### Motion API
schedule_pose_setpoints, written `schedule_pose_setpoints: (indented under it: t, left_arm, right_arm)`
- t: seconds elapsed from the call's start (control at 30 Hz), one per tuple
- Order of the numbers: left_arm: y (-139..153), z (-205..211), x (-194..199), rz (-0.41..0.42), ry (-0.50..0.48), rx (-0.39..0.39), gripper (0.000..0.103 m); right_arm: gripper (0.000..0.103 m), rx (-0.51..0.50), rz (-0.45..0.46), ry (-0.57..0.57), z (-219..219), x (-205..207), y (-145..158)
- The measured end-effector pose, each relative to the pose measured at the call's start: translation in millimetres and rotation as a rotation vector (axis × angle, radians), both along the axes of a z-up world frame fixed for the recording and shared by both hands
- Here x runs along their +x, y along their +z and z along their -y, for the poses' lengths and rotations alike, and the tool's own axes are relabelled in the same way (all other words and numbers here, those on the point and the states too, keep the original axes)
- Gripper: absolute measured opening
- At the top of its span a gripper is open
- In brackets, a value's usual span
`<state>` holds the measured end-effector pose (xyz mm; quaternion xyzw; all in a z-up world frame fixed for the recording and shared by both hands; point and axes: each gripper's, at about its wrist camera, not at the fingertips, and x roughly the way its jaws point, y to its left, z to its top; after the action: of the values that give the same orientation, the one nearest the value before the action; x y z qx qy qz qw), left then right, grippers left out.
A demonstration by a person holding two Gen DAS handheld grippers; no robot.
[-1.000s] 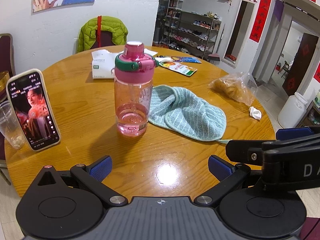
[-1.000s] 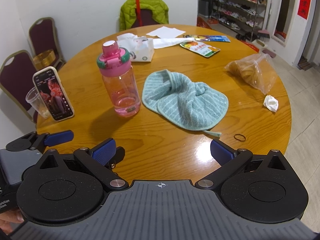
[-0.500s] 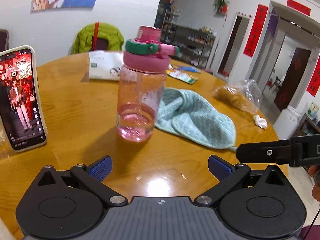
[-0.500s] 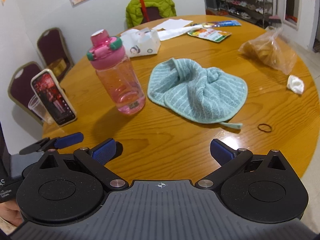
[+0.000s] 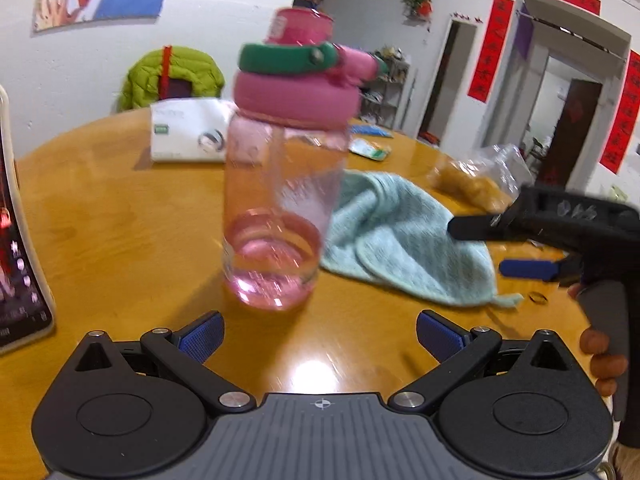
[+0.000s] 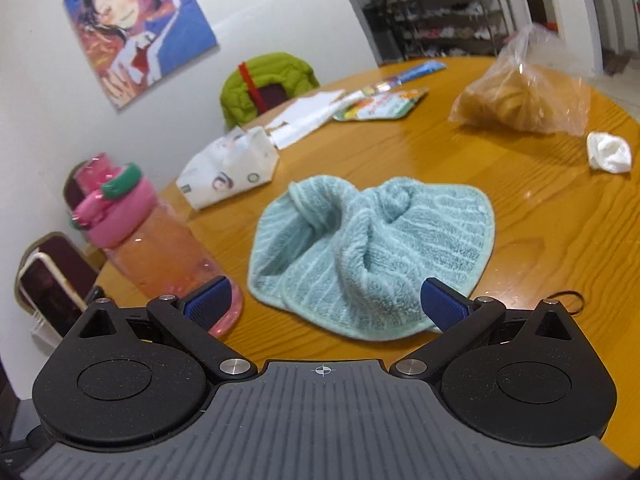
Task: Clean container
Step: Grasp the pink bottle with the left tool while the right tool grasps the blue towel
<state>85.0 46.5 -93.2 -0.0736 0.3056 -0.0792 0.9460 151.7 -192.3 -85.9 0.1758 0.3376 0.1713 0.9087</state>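
Your left hand-held gripper (image 5: 318,334) sits released, blue pads wide apart, with the bottle (image 5: 280,184) dead ahead of it and close; the bottle stands upright on the desk (image 5: 120,216), long axis vertical, a little way in from the near edge. Your right hand-held gripper (image 6: 326,300) is also spread and grasping nothing, low over the towel (image 6: 372,248), which lies crumpled just right of the bottle, between it and the bagged food (image 6: 520,100) toward the right edge. So the left is nearer the bottle, the right nearer the towel.

The bottle is clear pink plastic, a smooth, hard cylinder with a thick pink cap and green band; a shallow pool of liquid sits in its base. Judge it slippery and top-heavy at the cap. The towel is soft, ribbed, pale teal terry, rumpled into folds that should pinch easily. The desk is glossy varnished wood
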Motion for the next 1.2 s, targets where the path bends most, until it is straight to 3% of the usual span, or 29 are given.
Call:
schedule_pose_setpoints:
  t: [0.1, 0.3, 0.4, 0.53, 0.6, 0.87, 1.03, 1.2]
  left_arm:
    - [0.4, -6.5, 16.3, -0.019, 0.038, -0.011, 0.098]
    - [-3.7, -9.0, 46.6, -0.025, 0.053, 0.032, 0.077]
    - [-7.6, -10.7, 58.9, -0.029, 0.057, 0.035, 0.075]
    - [-10.0, -13.9, 73.7, -0.016, 0.039, 0.035, 0.073]
    - [-10.6, -12.1, 84.7, -0.007, 0.020, 0.045, 0.073]
    - [-17.1, -8.6, 119.1, 0.029, 0.013, 0.025, 0.073]
    - [-26.8, -26.4, 117.6, 0.024, 0.043, -0.105, 0.083]
    - [-14.4, -20.3, 100.8, 0.164, 0.038, -0.080, 0.090]
  right_arm:
    - [0.103, -0.045, -0.020, -0.010, -12.1, 22.9, -5.2]
    - [0.096, -0.173, -0.026, -0.076, -30.4, 66.6, -20.7]
    - [0.083, -0.210, -0.021, -0.072, -35.0, 80.0, -26.1]
    - [0.040, -0.263, -0.001, -0.064, -40.1, 93.8, -31.9]
    - [0.032, -0.252, -0.002, -0.070, -42.1, 101.6, -32.4]
    - [0.030, -0.200, -0.011, -0.094, -49.9, 132.9, -33.9]
    - [0.033, -0.211, 0.051, -0.057, -53.8, 127.1, -39.7]
    - [0.040, -0.246, 0.084, -0.032, -57.7, 122.6, -41.3]
